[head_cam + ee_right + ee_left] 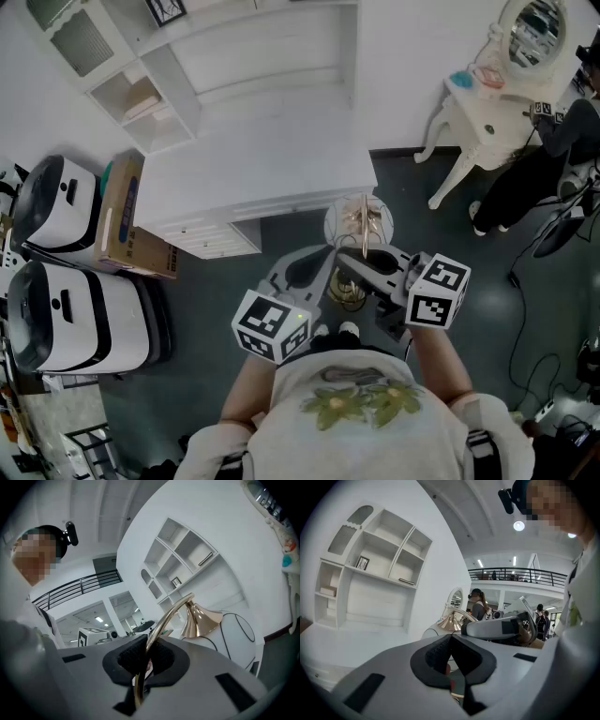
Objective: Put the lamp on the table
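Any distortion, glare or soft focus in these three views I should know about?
Head view: even light, sharp, mild bending at the edges; lamp readable. Left gripper view: strong fisheye, black corners, ceiling light blown out, shelves curved. Right gripper view: same fisheye; right tool slightly soft up close, glare on the lamp's gold shade.

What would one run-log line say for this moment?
right gripper: shut on lamp | left gripper: same | lamp: not yet on table

Left gripper (451,660) by the lamp (452,620)
Jaws pressed together; beyond them the lamp's brass shade, the right gripper (471,630), white shelving (375,569).
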